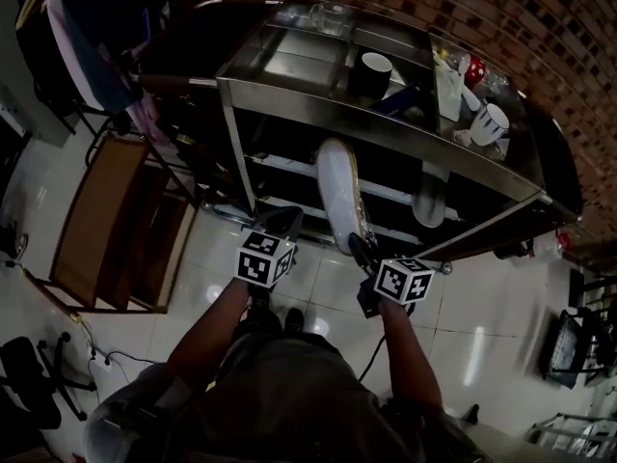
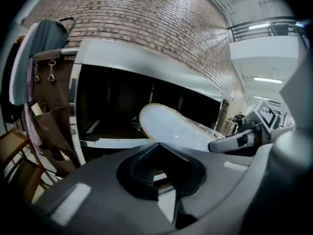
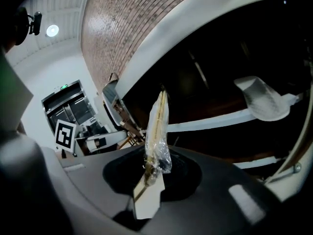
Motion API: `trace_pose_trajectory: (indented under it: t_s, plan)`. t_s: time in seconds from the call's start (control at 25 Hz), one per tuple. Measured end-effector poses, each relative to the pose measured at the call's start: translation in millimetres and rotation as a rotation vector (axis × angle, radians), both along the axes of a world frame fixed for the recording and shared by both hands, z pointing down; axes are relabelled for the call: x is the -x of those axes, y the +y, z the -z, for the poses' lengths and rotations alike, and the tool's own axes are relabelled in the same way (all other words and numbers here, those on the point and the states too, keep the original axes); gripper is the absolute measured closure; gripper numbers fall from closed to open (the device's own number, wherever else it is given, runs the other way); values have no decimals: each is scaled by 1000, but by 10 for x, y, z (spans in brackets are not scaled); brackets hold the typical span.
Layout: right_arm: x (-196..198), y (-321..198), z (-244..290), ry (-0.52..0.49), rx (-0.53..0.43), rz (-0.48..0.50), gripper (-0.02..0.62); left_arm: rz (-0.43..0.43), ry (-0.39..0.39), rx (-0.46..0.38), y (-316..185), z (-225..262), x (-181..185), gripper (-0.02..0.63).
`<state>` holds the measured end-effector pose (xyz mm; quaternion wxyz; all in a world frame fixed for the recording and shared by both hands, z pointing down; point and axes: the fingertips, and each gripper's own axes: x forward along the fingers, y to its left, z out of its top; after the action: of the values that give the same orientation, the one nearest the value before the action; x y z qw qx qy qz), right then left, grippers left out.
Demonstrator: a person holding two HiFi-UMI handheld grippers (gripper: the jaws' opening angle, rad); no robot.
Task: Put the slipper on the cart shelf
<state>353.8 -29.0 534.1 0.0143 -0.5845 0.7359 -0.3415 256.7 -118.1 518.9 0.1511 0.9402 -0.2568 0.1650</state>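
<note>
one light slipper [image 1: 339, 196], stiff enough to jut straight ahead of the right tool [image 1: 361, 249] pinching its near end just short of the cart shelf [image 1: 280, 162], looks slippery in its plastic wrap [image 3: 157, 158], so a deeper hold on the sole seems safer, while the left tool [image 1: 280, 226] alongside is pressed together, empty.

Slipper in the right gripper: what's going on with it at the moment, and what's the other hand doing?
The person's right gripper has its jaws shut on one end of a plastic-wrapped white slipper, held out in front of the steel cart and not yet set down. A second slipper already lies on a lower shelf to the right. The left gripper is alongside, jaws together and empty.
</note>
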Motion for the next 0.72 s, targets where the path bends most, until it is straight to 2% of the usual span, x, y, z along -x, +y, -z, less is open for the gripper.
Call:
trace_pose_trajectory:
  t_s: [0.16,0.4,0.56,0.72]
  plan:
    - [-498,0,-26,-9,6,-131,535,-81,-2,3,29,8,-342,598]
    - [-1016,-233,-125,-23,31,-297,535,-174,-5,13,-165,-19,-718,598]
    - [-1242,-481,-216,-44,51,-379,534,-228,-6,20,-274,-25,-890,598]
    - [-1308,-777,-302,-55,64,-419,534,-256,-14,39,-391,-81,-926,598]
